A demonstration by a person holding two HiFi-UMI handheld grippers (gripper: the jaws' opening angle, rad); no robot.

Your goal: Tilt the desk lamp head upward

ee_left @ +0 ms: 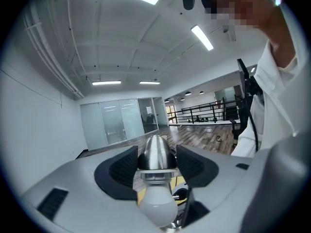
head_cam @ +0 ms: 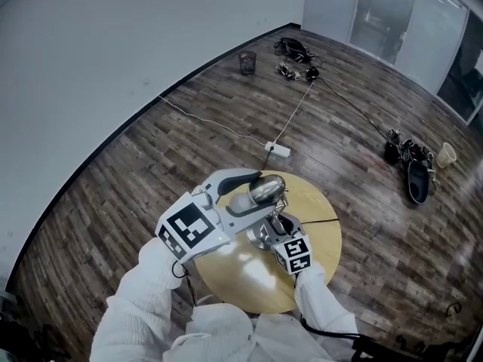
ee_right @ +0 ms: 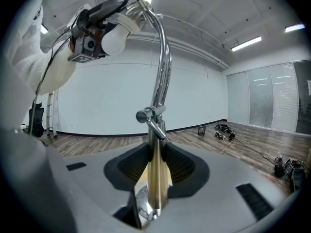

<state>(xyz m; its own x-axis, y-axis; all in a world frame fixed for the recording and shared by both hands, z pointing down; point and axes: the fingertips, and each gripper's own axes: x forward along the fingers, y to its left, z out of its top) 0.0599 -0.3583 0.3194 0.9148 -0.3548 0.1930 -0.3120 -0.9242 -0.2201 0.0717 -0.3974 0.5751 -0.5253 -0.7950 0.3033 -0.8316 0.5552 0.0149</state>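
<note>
A chrome desk lamp stands on a round yellow table [head_cam: 321,206]. Its silver head [ee_left: 155,152] carries a white bulb [ee_left: 156,205] and sits between the pads of my left gripper [ee_left: 156,166], which is shut on it. In the head view the left gripper [head_cam: 256,194] holds the lamp head [head_cam: 264,189] above the table. My right gripper [ee_right: 156,171] is shut on the lamp's upright stem [ee_right: 154,178] just above the base, below a joint knob [ee_right: 145,114]. From the right gripper view the curved neck [ee_right: 163,57] rises to the bulb [ee_right: 115,38], tilted leftward.
On the wood floor lie a white power strip [head_cam: 278,150] with its cord, a dark cup [head_cam: 247,62], a tangle of cables [head_cam: 296,51], shoes [head_cam: 413,170] and a paper cup [head_cam: 447,154]. A white wall curves along the left.
</note>
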